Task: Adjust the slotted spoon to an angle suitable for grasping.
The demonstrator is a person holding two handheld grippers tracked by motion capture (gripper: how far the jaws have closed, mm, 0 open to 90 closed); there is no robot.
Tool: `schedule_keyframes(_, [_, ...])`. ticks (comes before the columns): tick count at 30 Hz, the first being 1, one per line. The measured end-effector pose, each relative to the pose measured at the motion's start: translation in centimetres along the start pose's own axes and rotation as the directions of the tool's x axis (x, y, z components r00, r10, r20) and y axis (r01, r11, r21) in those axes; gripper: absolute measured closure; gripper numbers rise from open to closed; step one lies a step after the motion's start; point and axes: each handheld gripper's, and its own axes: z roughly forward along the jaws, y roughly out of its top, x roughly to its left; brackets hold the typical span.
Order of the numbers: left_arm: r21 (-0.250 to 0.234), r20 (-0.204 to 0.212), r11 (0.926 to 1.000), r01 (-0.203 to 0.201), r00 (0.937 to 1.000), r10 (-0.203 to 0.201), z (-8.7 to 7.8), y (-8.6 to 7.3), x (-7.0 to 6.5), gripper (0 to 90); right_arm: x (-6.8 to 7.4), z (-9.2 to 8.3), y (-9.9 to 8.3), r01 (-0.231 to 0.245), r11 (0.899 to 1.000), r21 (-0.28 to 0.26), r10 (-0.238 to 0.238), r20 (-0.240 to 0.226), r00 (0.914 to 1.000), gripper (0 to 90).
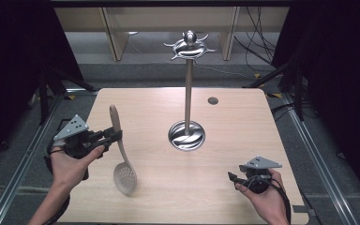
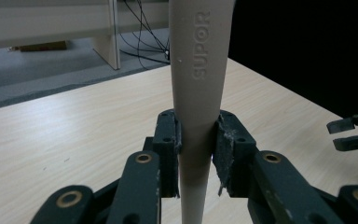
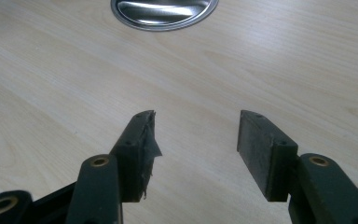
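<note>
A beige slotted spoon (image 1: 120, 152) hangs above the table's left side, bowl end low and toward me. My left gripper (image 1: 115, 136) is shut on its handle; in the left gripper view both pads clamp the handle (image 2: 196, 93), which is marked SUPOR. A steel utensil stand (image 1: 187, 84) rises from a round base (image 1: 186, 136) at mid table, with a hooked crown (image 1: 189, 46) on top. My right gripper (image 1: 232, 178) rests low at the front right, open, with nothing between its jaws (image 3: 193, 135). The stand's base (image 3: 164, 11) lies ahead of it.
The light wooden table (image 1: 234, 122) has a small dark cap (image 1: 213, 100) set near its far right. Wooden shelf legs and cables stand on the floor beyond the far edge. In the left gripper view the other gripper's fingertips (image 2: 352, 134) show at the right edge.
</note>
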Motion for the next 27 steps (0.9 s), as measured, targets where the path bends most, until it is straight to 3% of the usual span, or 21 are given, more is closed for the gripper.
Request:
schedule_keyframes(5, [-0.012, 0.007, 0.9998, -0.017, 0.9998, 0.017, 0.8, 0.9, -0.4, 71.2, 0.0, -0.1, 0.1, -0.007, 1.000, -0.013, 0.007, -0.005, 1.0000, 47.3])
schedule_keyframes(6, [-0.021, 0.015, 0.9995, -0.022, 0.9997, 0.022, 1.1, 1.3, -0.7, 71.2, 0.1, -0.3, 0.2, -0.033, 0.999, -0.039, 0.033, 0.009, 0.9994, 47.4])
schedule_keyframes(7, [-0.021, 0.015, 0.9995, -0.022, 0.9997, 0.022, 1.1, 1.3, -0.7, 71.2, 0.1, -0.3, 0.2, -0.033, 0.999, -0.039, 0.033, 0.009, 0.9994, 47.4])
schedule_keyframes(8, [-0.035, 0.020, 0.9991, -0.025, 0.9995, 0.025, 1.3, 1.5, -0.8, 71.2, -0.2, -0.5, 0.3, -0.002, 0.998, -0.055, 0.003, 0.019, 0.9998, 47.5])
schedule_keyframes(11, [-0.048, 0.035, 0.9982, -0.035, 0.9987, 0.037, 2.0, 2.3, -1.3, 71.2, -0.3, -0.5, 0.2, -0.020, 0.997, -0.079, 0.022, 0.017, 0.9996, 47.4])
schedule_keyframes(13, [-0.050, 0.039, 0.9982, -0.034, 0.9986, 0.036, 2.3, 2.4, -1.4, 71.2, -0.2, -0.5, 0.2, -0.047, 0.996, -0.070, 0.048, 0.011, 0.9988, 47.4])
schedule_keyframes(14, [-0.056, 0.044, 0.9976, -0.040, 0.9981, 0.042, 2.6, 2.7, -1.5, 71.2, -0.6, -0.6, 0.2, -0.024, 0.997, -0.070, 0.025, 0.015, 0.9996, 47.5])
schedule_keyframes(16, [-0.057, 0.045, 0.9975, -0.042, 0.9980, 0.045, 2.8, 2.9, -1.6, 71.2, -0.6, -0.6, 0.2, -0.037, 0.997, -0.071, 0.038, 0.008, 0.9992, 47.4])
schedule_keyframes(17, [-0.060, 0.046, 0.9973, -0.042, 0.9979, 0.045, 2.9, 3.0, -1.6, 71.2, -0.4, -0.6, 0.0, -0.074, 0.995, -0.073, 0.075, 0.009, 0.9971, 47.4])
schedule_keyframes(18, [-0.065, 0.049, 0.9967, -0.048, 0.9975, 0.051, 3.2, 3.2, -1.7, 71.2, -0.8, -0.6, 0.1, -0.022, 0.996, -0.083, 0.024, 0.025, 0.9994, 47.5])
schedule_keyframes(19, [-0.065, 0.049, 0.9967, -0.048, 0.9975, 0.051, 3.2, 3.2, -1.7, 71.3, -0.8, -0.6, 0.0, -0.043, 0.995, -0.088, 0.044, 0.007, 0.9990, 47.4])
schedule_keyframes(24, [-0.071, 0.052, 0.9958, -0.057, 0.9967, 0.061, 3.8, 3.7, -1.9, 71.2, -1.0, -0.7, 0.0, -0.031, 0.995, -0.090, 0.034, 0.033, 0.9989, 47.3])
schedule_keyframes(27, [-0.070, 0.049, 0.9954, -0.066, 0.9964, 0.070, 4.0, 3.9, -2.0, 71.2, -0.8, -0.7, -0.1, -0.060, 0.994, -0.088, 0.062, 0.022, 0.9978, 47.2])
